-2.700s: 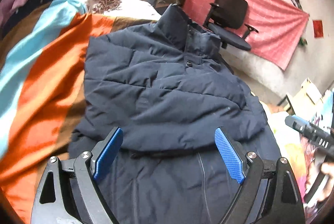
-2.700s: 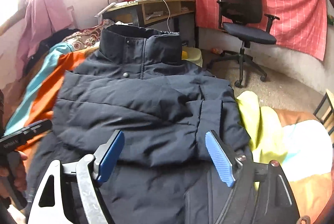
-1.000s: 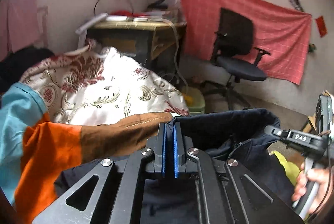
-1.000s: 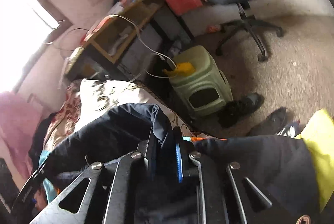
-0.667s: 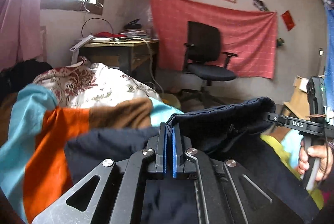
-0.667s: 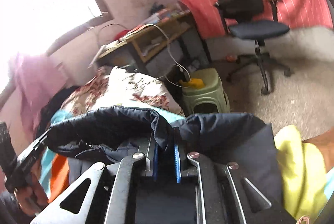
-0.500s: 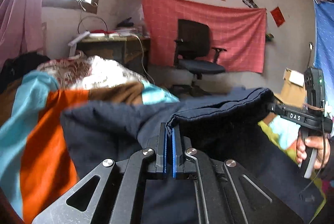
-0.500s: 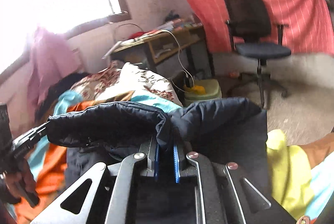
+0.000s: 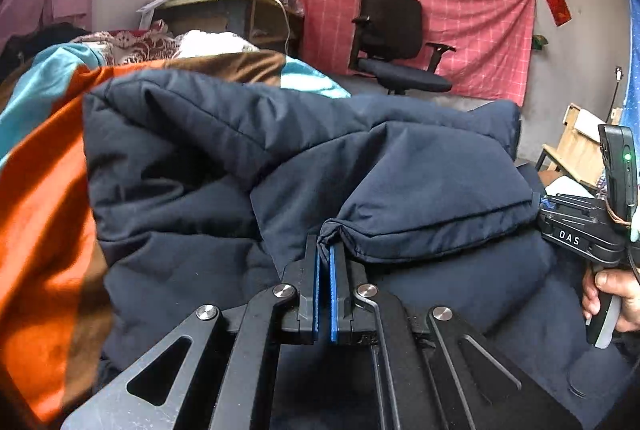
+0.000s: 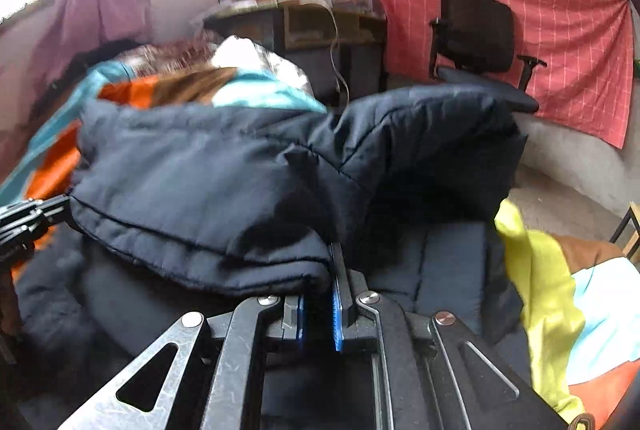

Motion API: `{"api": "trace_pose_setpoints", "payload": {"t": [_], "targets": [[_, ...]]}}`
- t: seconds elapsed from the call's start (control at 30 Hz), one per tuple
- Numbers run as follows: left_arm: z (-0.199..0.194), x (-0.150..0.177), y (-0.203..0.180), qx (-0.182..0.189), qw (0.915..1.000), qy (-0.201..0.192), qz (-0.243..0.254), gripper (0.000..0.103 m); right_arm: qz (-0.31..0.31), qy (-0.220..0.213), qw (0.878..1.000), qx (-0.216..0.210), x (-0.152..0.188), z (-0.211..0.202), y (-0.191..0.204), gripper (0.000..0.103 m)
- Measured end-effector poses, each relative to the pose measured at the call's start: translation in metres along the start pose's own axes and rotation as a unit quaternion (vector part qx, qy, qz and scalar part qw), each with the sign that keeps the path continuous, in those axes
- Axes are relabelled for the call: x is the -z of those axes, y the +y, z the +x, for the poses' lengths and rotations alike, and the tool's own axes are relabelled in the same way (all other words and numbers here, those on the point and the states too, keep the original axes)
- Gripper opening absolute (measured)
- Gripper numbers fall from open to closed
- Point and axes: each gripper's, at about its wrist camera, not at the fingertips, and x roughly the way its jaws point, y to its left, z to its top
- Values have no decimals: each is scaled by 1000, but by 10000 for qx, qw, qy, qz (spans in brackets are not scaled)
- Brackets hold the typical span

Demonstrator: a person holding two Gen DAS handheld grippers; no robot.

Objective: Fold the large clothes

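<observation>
A dark navy padded jacket (image 9: 224, 157) lies on a bed and is doubled over itself. My left gripper (image 9: 324, 250) is shut on the jacket's folded-over edge, near its left corner. My right gripper (image 10: 320, 270) is shut on the same edge of the jacket (image 10: 224, 181) at its right end. The right gripper also shows at the right of the left wrist view (image 9: 576, 226), held by a hand. The left gripper shows at the left edge of the right wrist view (image 10: 28, 226). The folded upper part rests over the lower part of the jacket.
The bed has an orange, teal and brown blanket (image 9: 44, 197). A yellow cloth (image 10: 536, 270) lies at the jacket's right. A black office chair (image 9: 392, 41), a cluttered desk (image 9: 224, 9) and a red wall cloth (image 9: 460, 29) stand beyond the bed.
Both grippers went from open above the flat jacket to shut on its collar end. They have carried that end back toward me and down, so the jacket is doubled over.
</observation>
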Motion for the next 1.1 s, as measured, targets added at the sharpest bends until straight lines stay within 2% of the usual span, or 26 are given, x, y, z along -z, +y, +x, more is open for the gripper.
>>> {"api": "trace_pose_setpoints", "payload": {"t": [0.2,0.33,0.37,0.43,0.5,0.53,0.6,0.67,0.73,0.83,0.87,0.97,1.0,1.1], "targets": [[18,0,-1,-102,9999,83,0,2,50,114,9999,31,11,33,-3,10],[-4,-3,3,-12,9997,187,-142,6,224,105,9995,-186,13,30,-13,11],[-14,-5,4,-6,9998,200,-81,7,337,63,9989,-307,13,24,-18,15],[-31,-4,6,-4,9999,124,57,10,534,14,9976,-442,11,5,-31,29],[-47,-15,10,8,9999,-161,56,14,629,-187,9971,-392,11,-17,-41,45],[-50,-19,9,-22,9996,-281,29,18,625,-306,9968,-390,10,-29,-45,47],[-55,-46,13,-194,9967,-763,-175,24,540,-564,9965,-300,3,-46,-49,51],[-45,-72,16,-492,9929,-1004,-394,24,427,-855,9954,-94,-13,-55,-50,51],[-28,-93,20,-744,9901,-1080,-493,25,429,-1038,9936,83,-37,-52,-50,51],[7,-107,30,-1098,9884,-856,-613,24,492,-1149,9919,232,-79,-27,-52,51],[17,-106,36,-1192,9879,-743,-665,24,477,-1119,9920,331,-89,-15,-52,50],[39,-94,51,-1335,9866,-489,-798,24,340,-847,9945,507,-106,22,-53,32],[36,-80,55,-1333,9865,-468,-827,24,303,-723,9951,599,-107,33,-54,25],[46,-54,61,-1247,9875,-388,-886,24,363,-350,9958,759,-93,61,-62,16]]}}
